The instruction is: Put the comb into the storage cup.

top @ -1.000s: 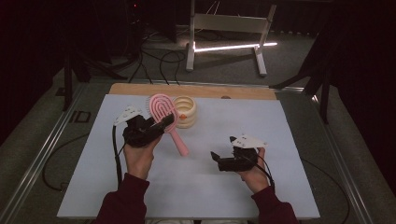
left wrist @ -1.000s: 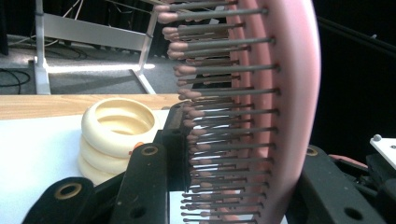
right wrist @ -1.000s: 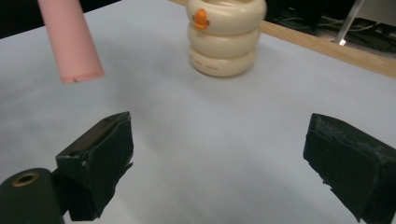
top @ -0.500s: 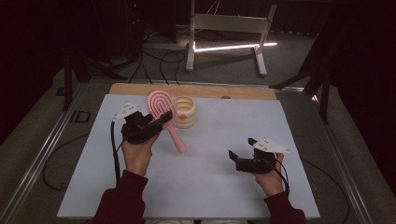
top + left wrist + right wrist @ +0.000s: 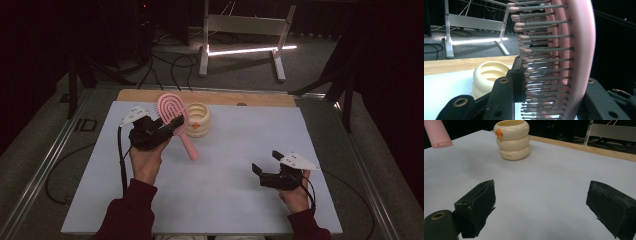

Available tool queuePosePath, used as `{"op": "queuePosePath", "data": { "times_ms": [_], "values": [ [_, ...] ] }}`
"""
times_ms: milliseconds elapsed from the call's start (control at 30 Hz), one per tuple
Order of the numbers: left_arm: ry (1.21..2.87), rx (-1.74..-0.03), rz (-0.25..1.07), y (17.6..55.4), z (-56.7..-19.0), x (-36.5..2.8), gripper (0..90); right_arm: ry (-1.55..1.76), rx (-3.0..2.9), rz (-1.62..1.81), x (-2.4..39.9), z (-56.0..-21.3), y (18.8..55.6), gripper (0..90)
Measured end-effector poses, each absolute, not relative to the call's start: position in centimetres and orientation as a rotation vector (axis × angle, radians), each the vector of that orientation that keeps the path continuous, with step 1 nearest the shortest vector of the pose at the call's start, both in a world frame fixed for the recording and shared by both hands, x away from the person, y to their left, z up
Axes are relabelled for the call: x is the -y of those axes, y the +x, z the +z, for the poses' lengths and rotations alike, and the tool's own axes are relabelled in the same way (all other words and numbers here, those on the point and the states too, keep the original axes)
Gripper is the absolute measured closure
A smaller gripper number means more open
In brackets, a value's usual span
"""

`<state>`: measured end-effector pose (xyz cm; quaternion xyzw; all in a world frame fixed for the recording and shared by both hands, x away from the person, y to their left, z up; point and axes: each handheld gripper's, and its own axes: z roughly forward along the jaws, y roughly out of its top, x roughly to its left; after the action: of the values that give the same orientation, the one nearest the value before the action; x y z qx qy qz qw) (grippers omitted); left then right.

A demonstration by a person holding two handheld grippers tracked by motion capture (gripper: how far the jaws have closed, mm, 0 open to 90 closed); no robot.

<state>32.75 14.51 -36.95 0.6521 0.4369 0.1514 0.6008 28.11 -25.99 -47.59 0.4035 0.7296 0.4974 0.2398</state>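
Hairbrush [image 5: 172, 114]: pink, oval head with looped open frame and rows of grey bristles tipped pink; straight pink handle. Held off the tabletop [image 5: 225, 200] at the far left, head uppermost and tilted, handle slanting down and toward the person, its end above the white sheet. In the right gripper view the handle's end [image 5: 437, 135] hangs in the upper left corner, clear of the surface.

Left gripper [image 5: 167, 127]: black, grey three-cornered plate on top, cable trailing down along the forearm. Fingers closed on the head of the hairbrush; in the left gripper view one finger [image 5: 517, 75] sits against the bristle side and the other against the smooth back of the head [image 5: 581, 50].

Right gripper [image 5: 267, 167]: black, grey plate on top, held low over the near right part of the tabletop, well apart from the hairbrush. Fingers [image 5: 481, 202] spread wide, nothing between them but bare white surface.

Cup [image 5: 196, 120]: cream, three stacked rings in shape, small orange mark on its side, open top. Stands upright on the far part of the tabletop, just beside the hairbrush on its right; whether the two touch cannot be told.

Tabletop: white sheet, with a strip of bare wood [image 5: 225, 97] along the far edge.

Metal stand [image 5: 240, 35]: on the floor beyond the tabletop, lit strip beneath it.
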Motion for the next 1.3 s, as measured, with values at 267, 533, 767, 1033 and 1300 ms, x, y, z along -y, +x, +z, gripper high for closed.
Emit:
{"op": "queuePosePath", "data": {
  "times_ms": [267,533,767,1033,1300],
  "values": [
    [1.525,-1.005,0.363,33.5,-36.5,-14.3,64.8,1.087,-1.984,1.363,26.7,-48.0,27.5,9.1],
    [1.521,-1.0,0.384,33.9,-35.7,-14.6,64.8,1.108,-1.965,1.385,27.4,-48.3,27.1,9.1],
    [1.518,-1.001,0.407,34.3,-35.1,-14.9,64.8,1.112,-1.961,1.392,27.5,-48.4,27.1,9.1],
    [1.511,-0.986,0.415,34.9,-34.9,-14.9,64.8,1.113,-1.962,1.381,27.3,-48.6,27.1,9.1],
    [1.514,-0.994,0.415,35.7,-35.0,-14.9,64.7,1.119,-1.96,1.39,27.3,-48.6,27.0,9.1]
  ]
}}
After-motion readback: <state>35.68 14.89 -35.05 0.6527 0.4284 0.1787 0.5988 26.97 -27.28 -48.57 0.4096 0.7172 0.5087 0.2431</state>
